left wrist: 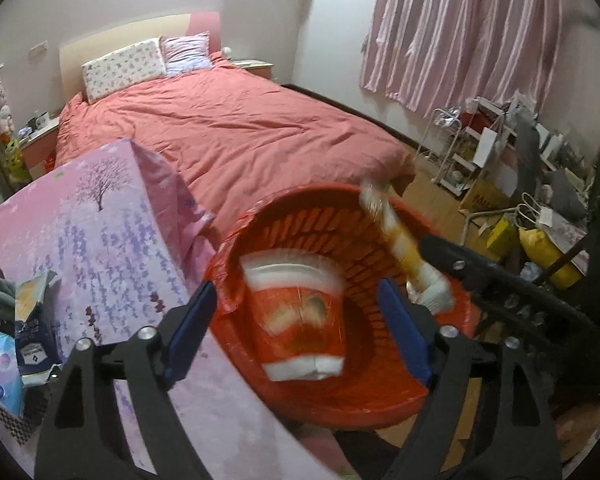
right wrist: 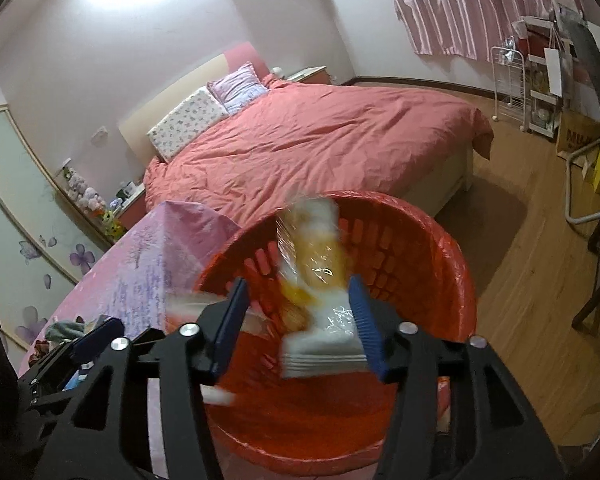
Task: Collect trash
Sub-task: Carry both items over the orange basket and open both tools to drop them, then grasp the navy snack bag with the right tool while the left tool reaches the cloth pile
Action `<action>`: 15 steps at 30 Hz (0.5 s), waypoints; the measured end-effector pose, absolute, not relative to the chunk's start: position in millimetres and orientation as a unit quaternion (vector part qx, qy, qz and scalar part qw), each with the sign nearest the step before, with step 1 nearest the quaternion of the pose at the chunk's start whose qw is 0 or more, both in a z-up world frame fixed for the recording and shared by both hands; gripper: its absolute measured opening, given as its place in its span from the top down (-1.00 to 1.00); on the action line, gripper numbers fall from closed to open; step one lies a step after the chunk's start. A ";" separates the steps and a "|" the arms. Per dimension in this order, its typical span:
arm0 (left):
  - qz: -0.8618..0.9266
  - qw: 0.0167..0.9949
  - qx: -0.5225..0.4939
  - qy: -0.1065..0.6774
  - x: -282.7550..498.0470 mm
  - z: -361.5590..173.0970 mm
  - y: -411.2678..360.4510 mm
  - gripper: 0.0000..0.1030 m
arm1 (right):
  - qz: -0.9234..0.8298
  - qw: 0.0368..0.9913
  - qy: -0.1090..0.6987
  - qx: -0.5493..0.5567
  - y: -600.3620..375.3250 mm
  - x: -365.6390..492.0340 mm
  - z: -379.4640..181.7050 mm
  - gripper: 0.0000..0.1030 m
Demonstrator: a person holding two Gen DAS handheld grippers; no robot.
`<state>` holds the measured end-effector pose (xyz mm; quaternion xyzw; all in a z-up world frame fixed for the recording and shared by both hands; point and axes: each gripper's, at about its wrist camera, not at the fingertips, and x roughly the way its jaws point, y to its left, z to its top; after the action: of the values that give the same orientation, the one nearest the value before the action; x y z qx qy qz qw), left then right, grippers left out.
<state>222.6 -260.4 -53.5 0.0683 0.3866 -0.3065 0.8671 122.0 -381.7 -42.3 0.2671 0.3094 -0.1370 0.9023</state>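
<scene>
Both tools hang over the red plastic slatted basket lined with a red bag (left wrist: 380,396), which stands on the floor at the edge of the desk draped in a pink-and-lilac tree-print cloth (left wrist: 112,232). My left tool (left wrist: 298,330) stands wide open, its blue pads clear on either side of the red-and-white printed paper noodle cup (left wrist: 300,320), which is blurred, seemingly dropping into the basket. My right tool (right wrist: 298,322) is also parted; the yellow-and-white clear-plastic snack wrapper (right wrist: 320,276) lies between its pads, its lower edge close to the 3 o'clock pad, but blur hides whether they touch.

I judge both pieces light. The cup looks thin-walled and would crush if squeezed hard, so I would take it across its body near the stiffer rim. The wrapper is soft, crinkly and slick; pinching a flat sealed end should hold best.

More packets (left wrist: 20,336) sit on the desk at 9 o'clock in my left view.
</scene>
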 end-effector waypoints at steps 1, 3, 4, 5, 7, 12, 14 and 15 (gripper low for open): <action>-0.302 0.868 0.069 0.387 223.3 -54.7 -258.5 -0.61 | -0.138 0.902 0.310 0.267 -381.9 120.0 -41.6 -0.10; -0.291 0.871 0.069 0.390 225.0 -55.6 -248.6 -0.62 | -0.145 0.902 0.310 0.264 -382.1 115.1 -40.1 -0.14; -0.283 0.873 0.070 0.390 224.6 -56.1 -242.6 -0.62 | -0.147 0.902 0.310 0.262 -381.1 113.7 -39.6 -0.16; -0.277 0.876 0.071 0.389 224.9 -56.1 -234.9 -0.66 | -0.149 0.902 0.311 0.259 -381.5 112.5 -38.4 -0.17; -0.263 0.883 0.074 0.381 221.7 -54.7 -219.8 -0.72 | -0.152 0.903 0.313 0.252 -375.1 111.6 -34.2 -0.19; -0.228 0.900 0.072 0.364 210.8 -48.0 -171.1 -0.79 | -0.145 0.909 0.317 0.229 -356.2 114.7 -24.6 -0.23; -0.209 0.906 0.072 0.360 207.8 -45.3 -147.7 -0.79 | -0.138 0.911 0.321 0.218 -345.6 117.0 -21.9 -0.25; -0.200 0.909 0.071 0.359 206.5 -43.6 -138.0 -0.79 | -0.134 0.913 0.322 0.213 -341.0 118.6 -20.4 -0.25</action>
<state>206.5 -138.0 -43.6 0.0707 0.3589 -0.2002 0.9089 118.6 -341.0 -20.4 0.2129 0.3221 -0.1343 0.9126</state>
